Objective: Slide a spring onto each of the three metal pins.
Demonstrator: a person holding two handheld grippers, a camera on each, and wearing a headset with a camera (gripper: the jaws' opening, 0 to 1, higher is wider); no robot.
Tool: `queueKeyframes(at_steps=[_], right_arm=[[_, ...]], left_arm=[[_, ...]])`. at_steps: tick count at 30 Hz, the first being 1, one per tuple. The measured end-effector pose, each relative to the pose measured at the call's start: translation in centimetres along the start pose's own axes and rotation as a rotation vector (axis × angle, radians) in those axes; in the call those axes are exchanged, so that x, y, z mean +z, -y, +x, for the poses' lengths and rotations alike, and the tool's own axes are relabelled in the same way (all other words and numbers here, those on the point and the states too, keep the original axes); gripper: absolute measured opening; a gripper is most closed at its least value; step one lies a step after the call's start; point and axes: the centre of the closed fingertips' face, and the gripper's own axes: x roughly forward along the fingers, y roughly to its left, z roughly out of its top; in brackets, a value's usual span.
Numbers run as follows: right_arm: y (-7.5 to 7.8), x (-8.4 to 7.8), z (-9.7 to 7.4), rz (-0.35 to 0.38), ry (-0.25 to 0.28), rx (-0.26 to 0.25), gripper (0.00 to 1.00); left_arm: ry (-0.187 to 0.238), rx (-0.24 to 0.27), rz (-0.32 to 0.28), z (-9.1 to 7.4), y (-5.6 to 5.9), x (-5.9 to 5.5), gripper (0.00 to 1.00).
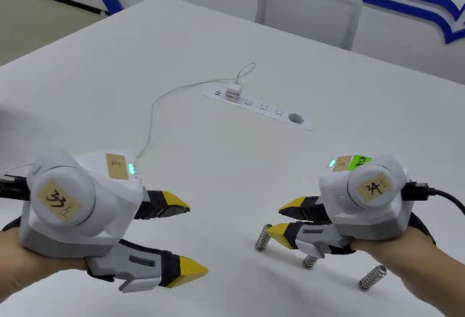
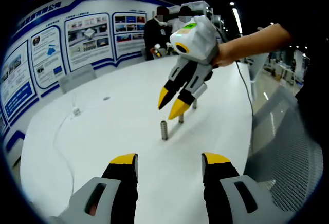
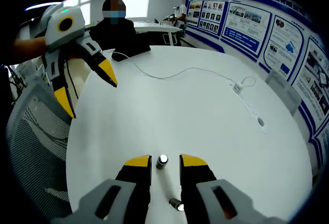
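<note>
Right gripper [image 1: 285,219]: in the head view its housing covers the upper part of the second spring [image 1: 310,261], so only the lower coils show. Whether a metal pin stands inside any of the three coils cannot be told from that view. In the right gripper view the first spring [image 1: 262,238] ends in a bright round top (pin head or coil end, not resolvable). A further coil lower in the same view is blurred and partly cut off between the jaw bodies.

The right gripper's jaws are parted by a narrow gap and grip nothing. In its own view the first spring stands upright on the table [image 1: 218,48] between the two yellow tips. Contact with either tip cannot be confirmed. The left gripper view shows those tips above the row of springs.

Left gripper [image 1: 182,235]: jaws spread wide and empty, over bare table, well apart from the springs.

The third spring [image 1: 371,277] stands just beside the person's right hand, near the bottom edge of the head view, where it appears tilted. The three springs form a short row on the white tabletop.

Farther out a power strip [image 1: 258,105] lies flat, carrying a white plug [image 1: 232,93]. A thin cable [image 1: 163,102] runs from it toward the left gripper. A chair [image 1: 309,13] stands at the far edge.
</note>
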Motion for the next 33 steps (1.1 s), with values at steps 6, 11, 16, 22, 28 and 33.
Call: queueKeyframes(at_steps=[6,11,16,22,28,33], right_arm=[[0.4,0.3,-1.9,0.026,0.040,-0.031,0.24],[1.1,0.8,-3.8,0.080,0.102,-0.070,0.26],[1.6,0.6,-5.8,0.124,0.149,-0.106,0.28],[1.8,-1.0,-8.5,0.149,0.164,-0.143,0.30],[2.7,-2.8,-11.8,0.220,0.207,-0.202,0.33],[3.9,-4.4,-14.7,0.280,0.244,-0.267,0.34]], left_arm=[[0.041,0.012,-0.005,-0.1,-0.3,1.5,0.54],[0.037,0.020,0.011,-0.1,-0.4,2.1,0.56],[0.043,0.028,0.025,-0.2,-0.4,2.9,0.58],[0.076,0.046,0.016,-0.3,-0.7,4.0,0.60],[0.132,0.065,-0.025,-0.7,-0.7,5.5,0.63],[0.157,0.092,-0.051,-1.5,-1.7,6.2,0.64]])
